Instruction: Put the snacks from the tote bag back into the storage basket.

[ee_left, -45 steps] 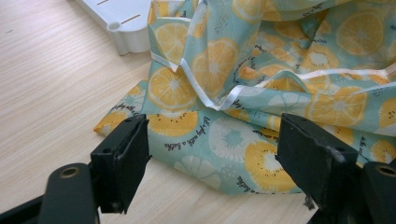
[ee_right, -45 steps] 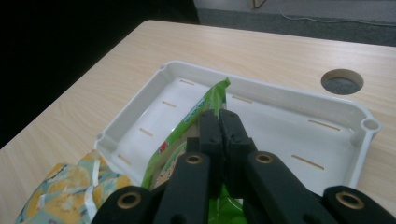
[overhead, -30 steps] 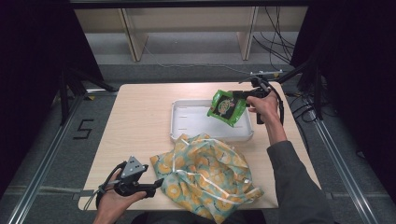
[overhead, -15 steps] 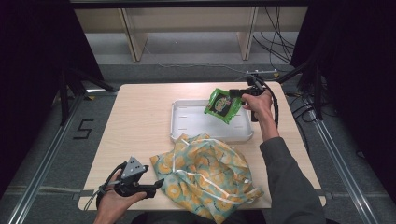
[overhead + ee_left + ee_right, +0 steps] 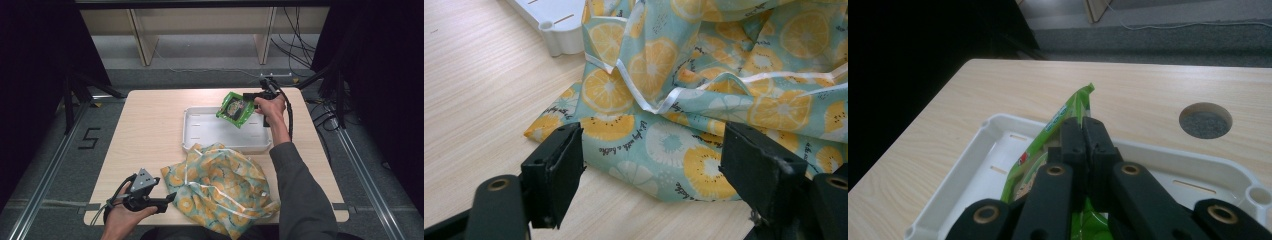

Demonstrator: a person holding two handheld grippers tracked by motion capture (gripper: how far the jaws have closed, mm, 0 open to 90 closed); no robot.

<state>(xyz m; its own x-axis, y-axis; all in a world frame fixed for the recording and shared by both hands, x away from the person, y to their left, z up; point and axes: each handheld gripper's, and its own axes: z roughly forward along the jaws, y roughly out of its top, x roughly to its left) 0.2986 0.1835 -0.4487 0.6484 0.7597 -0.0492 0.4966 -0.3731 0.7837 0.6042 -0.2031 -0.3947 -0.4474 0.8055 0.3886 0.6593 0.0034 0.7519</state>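
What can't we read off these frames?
- Green packet: print too small in the high view; in the right gripper view the right gripper clamps it edge-on and covers it.
- Lemon-print bag: contents hidden by its own folds.
- White tray: far right corner behind the packet and hand.

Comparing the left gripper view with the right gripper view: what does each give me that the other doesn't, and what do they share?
The left gripper view alone gives the open left gripper facing the lemon-print bag, jaws apart and not touching it. The right gripper view alone gives the right gripper shut on the green packet over the tray, plus a round hole in the table. Both share the white tray and the wooden table.
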